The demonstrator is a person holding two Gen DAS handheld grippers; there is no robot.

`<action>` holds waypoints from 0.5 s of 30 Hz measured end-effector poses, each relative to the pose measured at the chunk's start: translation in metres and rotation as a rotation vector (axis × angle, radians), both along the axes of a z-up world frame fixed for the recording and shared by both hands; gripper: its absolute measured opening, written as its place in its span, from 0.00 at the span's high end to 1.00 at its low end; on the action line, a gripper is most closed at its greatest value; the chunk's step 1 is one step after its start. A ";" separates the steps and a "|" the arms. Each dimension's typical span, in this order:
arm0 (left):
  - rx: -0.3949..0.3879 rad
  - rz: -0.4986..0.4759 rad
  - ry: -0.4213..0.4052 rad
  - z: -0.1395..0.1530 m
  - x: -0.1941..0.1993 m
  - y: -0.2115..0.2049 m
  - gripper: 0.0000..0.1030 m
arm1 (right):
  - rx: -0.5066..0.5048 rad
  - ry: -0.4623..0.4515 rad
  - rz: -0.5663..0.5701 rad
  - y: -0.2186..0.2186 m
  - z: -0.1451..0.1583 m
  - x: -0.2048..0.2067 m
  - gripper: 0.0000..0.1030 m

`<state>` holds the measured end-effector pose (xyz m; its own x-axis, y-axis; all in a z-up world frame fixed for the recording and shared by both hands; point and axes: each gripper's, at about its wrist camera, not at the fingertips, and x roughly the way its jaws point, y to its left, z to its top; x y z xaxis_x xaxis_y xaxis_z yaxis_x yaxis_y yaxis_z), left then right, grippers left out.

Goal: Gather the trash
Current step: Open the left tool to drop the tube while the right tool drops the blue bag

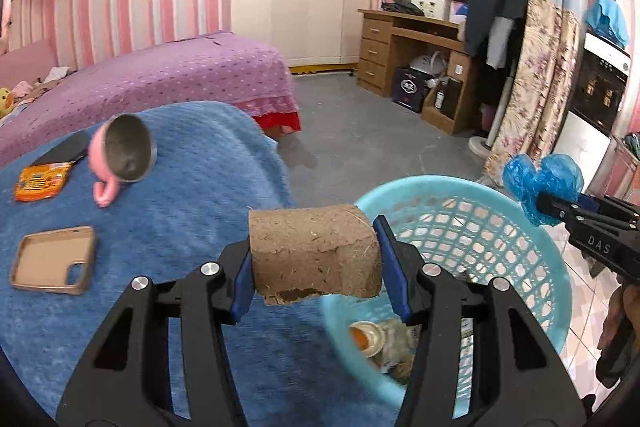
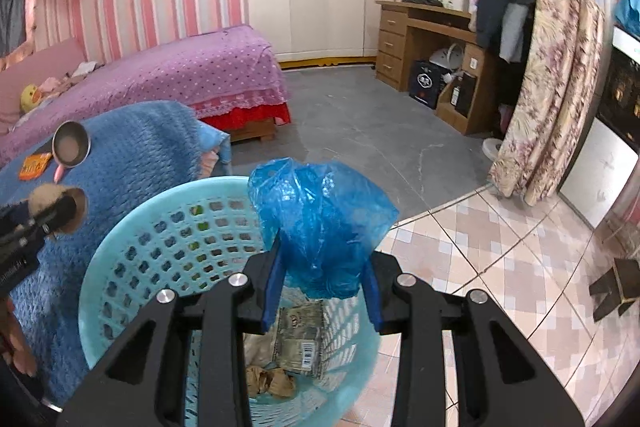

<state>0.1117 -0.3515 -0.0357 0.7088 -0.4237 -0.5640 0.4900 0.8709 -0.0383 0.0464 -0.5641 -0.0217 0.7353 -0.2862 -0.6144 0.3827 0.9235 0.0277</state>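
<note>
We hold cardboard tube (image 1: 316, 259) clamped in left claw (image 1: 316, 267); right claw (image 2: 324, 279) grips blue plastic bag (image 2: 320, 223), both above turquoise basket (image 2: 160, 199).

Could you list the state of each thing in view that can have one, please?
left gripper: jaws shut on cardboard tube
right gripper: jaws shut on blue plastic bag
basket: upright, trash inside
pink mug: tipped on its side
phone case: lying flat, empty
</note>
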 end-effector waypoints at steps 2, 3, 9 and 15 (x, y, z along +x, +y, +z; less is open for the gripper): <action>0.006 -0.019 0.002 -0.001 -0.002 -0.012 0.50 | -0.003 0.002 -0.004 -0.002 -0.001 -0.001 0.67; 0.016 -0.035 -0.002 -0.002 -0.004 -0.020 0.50 | -0.002 0.003 -0.006 -0.004 -0.001 -0.002 0.67; 0.047 -0.073 0.000 0.001 -0.008 -0.043 0.41 | 0.023 -0.018 -0.032 -0.013 0.001 -0.010 0.67; 0.070 0.008 -0.067 0.016 -0.006 -0.023 0.10 | 0.020 -0.037 -0.008 -0.005 0.005 -0.007 0.67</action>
